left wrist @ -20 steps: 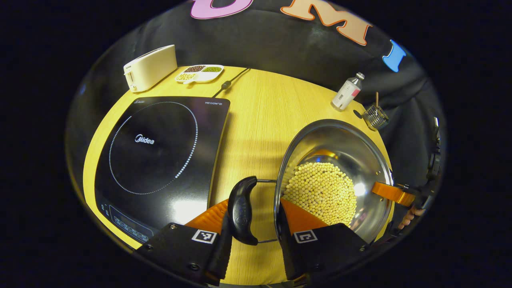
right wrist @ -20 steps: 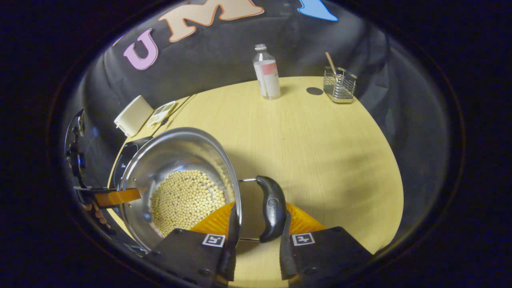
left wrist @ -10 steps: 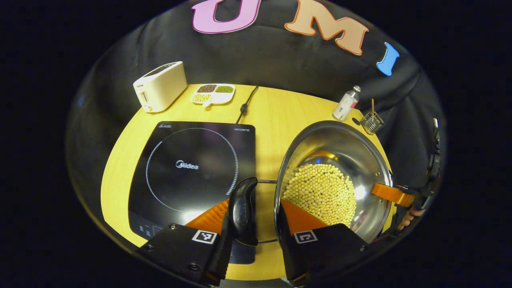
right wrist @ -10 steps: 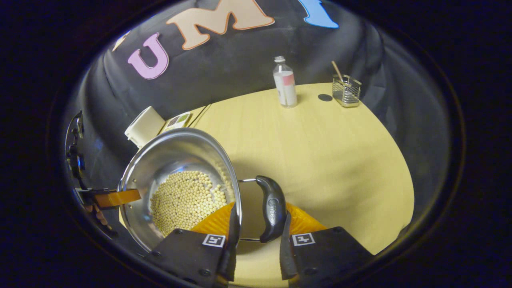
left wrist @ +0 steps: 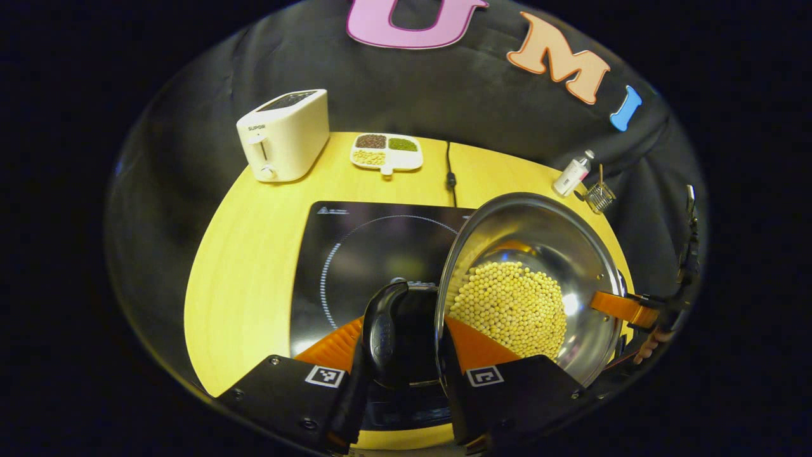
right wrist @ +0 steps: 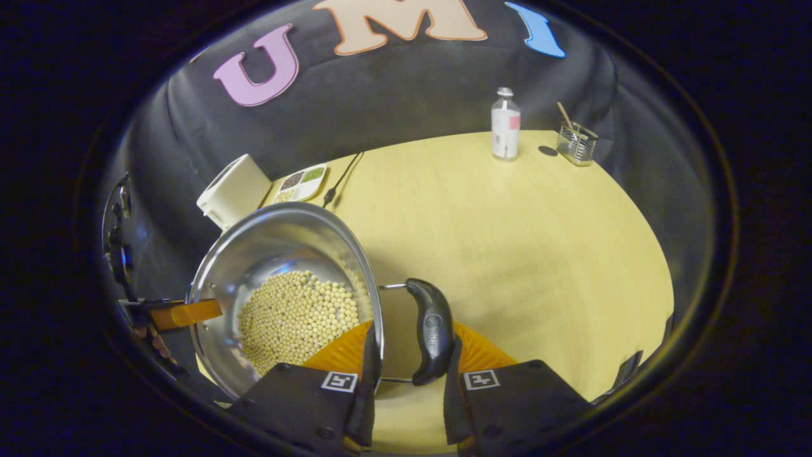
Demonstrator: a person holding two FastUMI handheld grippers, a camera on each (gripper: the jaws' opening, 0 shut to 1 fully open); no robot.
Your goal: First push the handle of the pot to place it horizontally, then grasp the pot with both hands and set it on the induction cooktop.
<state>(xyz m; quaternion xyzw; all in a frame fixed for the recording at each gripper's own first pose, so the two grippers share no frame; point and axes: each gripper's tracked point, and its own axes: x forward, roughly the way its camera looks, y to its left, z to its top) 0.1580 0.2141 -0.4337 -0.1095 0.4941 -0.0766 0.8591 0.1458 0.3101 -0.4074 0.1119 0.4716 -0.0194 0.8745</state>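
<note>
While each gripper clamps a pot handle, left gripper (left wrist: 398,374), right gripper (right wrist: 407,381), pot (left wrist: 539,228) above cooktop (left wrist: 355,241).

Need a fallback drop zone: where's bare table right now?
Widest bare patch: the table between pot and bottle. A strip lies left of the cooktop, below the toaster. Back edge is crowded: bean dish, cord, utensil holder.

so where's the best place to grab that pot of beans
By its two black side handles, one from each side. The pot is wide, smooth steel, too broad for the jaws, while each handle stands off the wall on wire loops. Both sets of jaws grip there now.
</note>
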